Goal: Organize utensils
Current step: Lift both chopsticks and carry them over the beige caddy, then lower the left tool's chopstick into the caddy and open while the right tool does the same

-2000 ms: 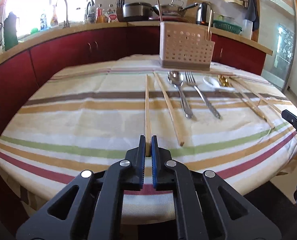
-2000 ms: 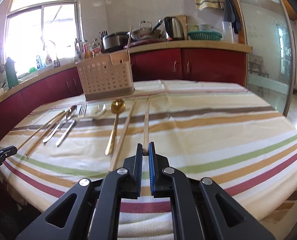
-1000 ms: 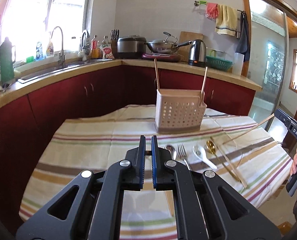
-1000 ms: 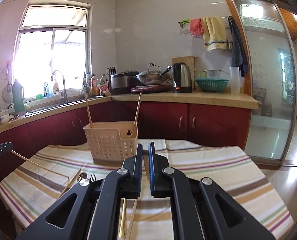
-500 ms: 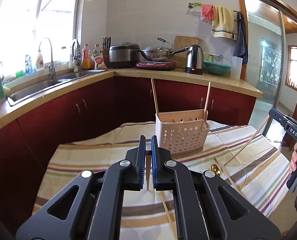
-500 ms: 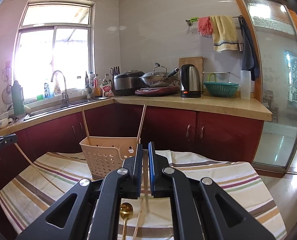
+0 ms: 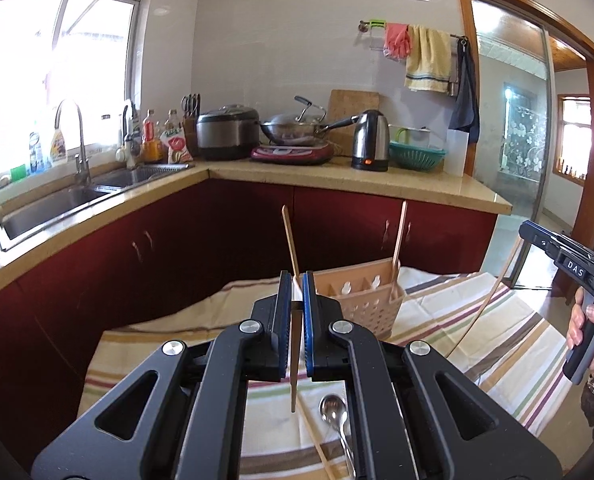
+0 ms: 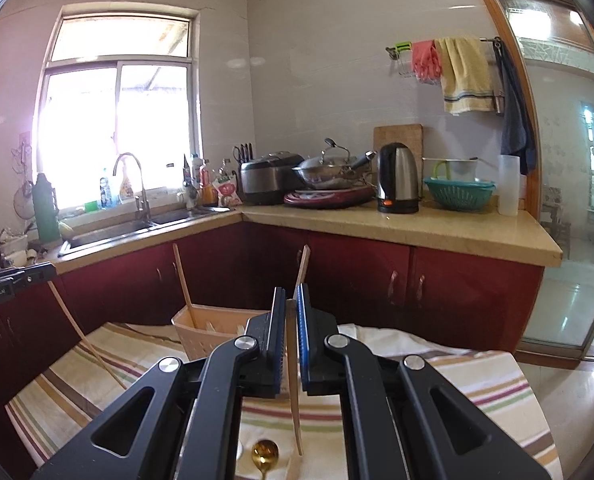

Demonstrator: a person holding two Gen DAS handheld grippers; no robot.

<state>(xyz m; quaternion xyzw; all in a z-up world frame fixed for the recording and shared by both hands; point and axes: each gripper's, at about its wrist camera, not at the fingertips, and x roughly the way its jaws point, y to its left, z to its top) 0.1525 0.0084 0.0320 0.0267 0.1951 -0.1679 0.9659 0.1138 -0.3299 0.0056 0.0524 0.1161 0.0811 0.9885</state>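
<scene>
My left gripper (image 7: 296, 280) is shut on a wooden chopstick (image 7: 293, 364) that hangs down from its jaws above the striped table. My right gripper (image 8: 291, 298) is shut on another wooden chopstick (image 8: 295, 396), also hanging down. Both are lifted in front of the beige perforated utensil basket (image 7: 371, 300), which holds two upright chopsticks (image 7: 398, 240). The basket also shows in the right wrist view (image 8: 207, 334). A steel spoon (image 7: 335, 412) and a loose chopstick (image 7: 317, 440) lie on the cloth below the left gripper. A gold spoon (image 8: 264, 454) lies below the right one.
The table wears a striped cloth (image 7: 497, 340). Red cabinets and a counter (image 7: 377, 184) with kettle, wok, rice cooker and sink stand behind. The other gripper shows at the right edge of the left wrist view (image 7: 569, 256). A glass door (image 8: 569, 200) is at the right.
Both grippers have lifted their chopsticks off the table and moved up toward the basket. The chopsticks now hang downward from the jaws.
</scene>
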